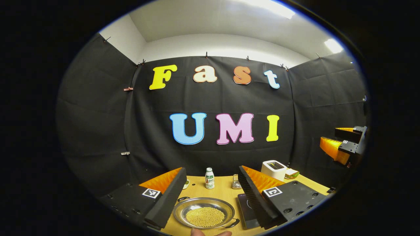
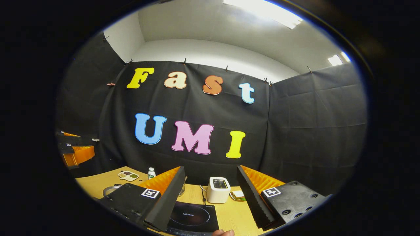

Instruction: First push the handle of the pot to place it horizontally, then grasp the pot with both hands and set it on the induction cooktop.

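Wooden desk [image 1: 226, 191] carried everything, black cloth behind. Pot [image 1: 204, 213], shallow steel with yellow beads inside, sat on the desk just left of the induction cooktop [image 2: 193, 219]. Pot's handle [image 1: 232, 224] stuck out at its near right. Left tongs [image 1: 210, 193] were wide, empty, above the pot. Right tongs [image 2: 210, 196] were wide, empty, above the cooktop. Judged: step one not started; next, lower one finger to the handle and push.

White toaster [image 2: 219, 189], small bottle [image 1: 209, 178], sandwich [image 1: 291, 173], palette dish [image 2: 128, 175], wooden table [image 1: 223, 193]
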Tool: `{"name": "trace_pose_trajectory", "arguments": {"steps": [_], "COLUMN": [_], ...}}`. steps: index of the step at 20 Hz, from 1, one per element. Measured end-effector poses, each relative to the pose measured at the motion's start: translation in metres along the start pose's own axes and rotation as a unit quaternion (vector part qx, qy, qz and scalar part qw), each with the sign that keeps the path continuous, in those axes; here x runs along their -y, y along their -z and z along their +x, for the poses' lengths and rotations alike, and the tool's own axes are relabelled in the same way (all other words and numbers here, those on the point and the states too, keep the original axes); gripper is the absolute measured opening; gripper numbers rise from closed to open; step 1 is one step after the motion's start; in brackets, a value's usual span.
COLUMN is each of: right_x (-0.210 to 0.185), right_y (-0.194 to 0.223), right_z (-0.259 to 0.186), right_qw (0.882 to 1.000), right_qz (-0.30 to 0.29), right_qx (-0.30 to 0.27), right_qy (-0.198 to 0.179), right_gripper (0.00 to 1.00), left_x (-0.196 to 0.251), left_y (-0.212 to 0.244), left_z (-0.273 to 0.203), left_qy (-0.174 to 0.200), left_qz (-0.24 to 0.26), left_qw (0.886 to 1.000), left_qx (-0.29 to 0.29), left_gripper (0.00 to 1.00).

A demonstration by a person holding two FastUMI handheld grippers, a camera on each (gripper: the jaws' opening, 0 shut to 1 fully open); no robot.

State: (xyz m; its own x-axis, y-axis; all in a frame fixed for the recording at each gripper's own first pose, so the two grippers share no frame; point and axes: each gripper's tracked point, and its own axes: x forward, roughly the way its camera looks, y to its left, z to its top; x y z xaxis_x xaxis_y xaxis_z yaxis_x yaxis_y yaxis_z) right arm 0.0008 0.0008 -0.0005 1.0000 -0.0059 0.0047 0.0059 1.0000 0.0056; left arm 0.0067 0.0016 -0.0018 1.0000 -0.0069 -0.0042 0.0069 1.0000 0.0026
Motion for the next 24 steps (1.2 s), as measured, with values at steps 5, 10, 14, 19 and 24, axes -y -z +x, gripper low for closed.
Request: {"name": "trace_pose_trajectory", "arguments": {"steps": [5, 10, 14, 19, 24], "right_x": [-0.001, -0.001, -0.002, -0.003, -0.003], "right_y": [0.0, -0.001, -0.001, -0.001, 0.001], "right_z": [0.001, 0.002, 0.003, 0.004, 0.006], "right_qw": [1.0, 1.0, 1.0, 1.0, 1.0], "right_qz": [0.001, 0.001, -0.01, -0.011, -0.013], "right_qx": [0.004, 0.008, 0.01, 0.01, -0.002], "right_qy": [-0.004, -0.005, -0.009, -0.004, -0.005], "right_gripper": [0.98, 0.98, 0.98, 0.98, 0.98], "left_x": [-0.003, 0.0, -0.001, 0.023, 0.019], "left_y": [-0.002, -0.001, 0.006, 0.044, 0.069], "left_z": [0.002, 0.004, 0.008, 0.008, 0.007], "left_qy": [-0.003, 0.008, 0.025, 0.095, 0.112], "left_qz": [0.001, 0.004, -0.008, -0.031, -0.037], "left_qw": [1.0, 1.0, 1.0, 0.99, 0.982], "left_qx": [0.003, 0.005, -0.015, -0.098, -0.147], "left_gripper": [0.98, 0.98, 0.81, 0.18, 0.05]}}
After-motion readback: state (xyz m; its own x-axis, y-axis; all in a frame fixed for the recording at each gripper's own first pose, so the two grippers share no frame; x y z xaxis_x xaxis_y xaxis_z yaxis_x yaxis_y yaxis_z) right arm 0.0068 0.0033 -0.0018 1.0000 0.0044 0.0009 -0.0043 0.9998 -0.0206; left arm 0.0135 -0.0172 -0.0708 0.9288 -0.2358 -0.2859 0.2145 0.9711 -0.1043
